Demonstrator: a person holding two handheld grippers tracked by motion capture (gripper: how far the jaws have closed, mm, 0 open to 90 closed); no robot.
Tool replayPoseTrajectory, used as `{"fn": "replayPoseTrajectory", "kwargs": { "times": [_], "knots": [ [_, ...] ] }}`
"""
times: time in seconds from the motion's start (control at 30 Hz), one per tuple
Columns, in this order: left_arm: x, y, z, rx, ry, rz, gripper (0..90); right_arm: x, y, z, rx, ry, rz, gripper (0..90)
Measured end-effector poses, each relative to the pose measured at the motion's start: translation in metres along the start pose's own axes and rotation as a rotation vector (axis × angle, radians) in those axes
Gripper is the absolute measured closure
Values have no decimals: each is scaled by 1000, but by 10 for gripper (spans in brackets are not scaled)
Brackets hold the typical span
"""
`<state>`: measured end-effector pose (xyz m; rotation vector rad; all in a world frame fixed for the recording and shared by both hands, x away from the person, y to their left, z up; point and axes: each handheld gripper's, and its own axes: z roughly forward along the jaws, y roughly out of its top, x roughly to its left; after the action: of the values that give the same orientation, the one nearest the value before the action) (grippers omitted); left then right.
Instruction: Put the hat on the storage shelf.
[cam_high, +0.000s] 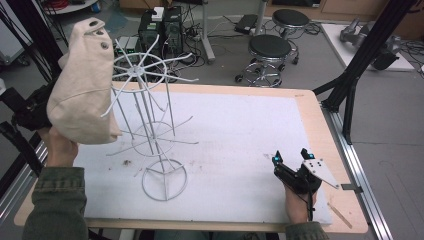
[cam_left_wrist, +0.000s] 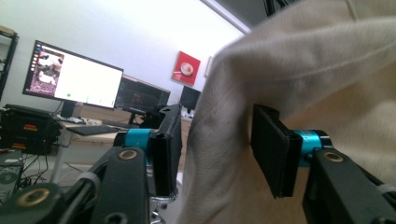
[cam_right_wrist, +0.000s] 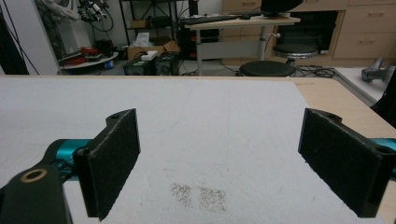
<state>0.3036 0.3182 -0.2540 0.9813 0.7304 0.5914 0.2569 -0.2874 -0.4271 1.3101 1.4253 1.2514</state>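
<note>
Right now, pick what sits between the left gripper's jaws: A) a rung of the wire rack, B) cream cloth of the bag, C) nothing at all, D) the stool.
B: in the left gripper view a fold of the cream bag hangs between the left gripper's black pads, which stand a little apart from it; the wire rack is beside the bag in the high view.

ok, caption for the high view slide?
Left hand-held gripper hangs a cream canvas bag on the white wire rack; right one rests open.
</note>
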Motion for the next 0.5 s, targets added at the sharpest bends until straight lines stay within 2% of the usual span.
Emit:
{"fn": "replayPoseTrajectory", "kwargs": {
  "times": [0.07,0.3,0.5],
  "knots": [
    [1,2,-4,-23,32,2,473,0,0,0,1,0,-2,119],
    [5,4,-13,-73,105,3,412,0,0,0,1,-2,-2,119],
    [6,4,-16,-88,138,18,384,0,0,0,2,-1,-3,119]
  ]
}}
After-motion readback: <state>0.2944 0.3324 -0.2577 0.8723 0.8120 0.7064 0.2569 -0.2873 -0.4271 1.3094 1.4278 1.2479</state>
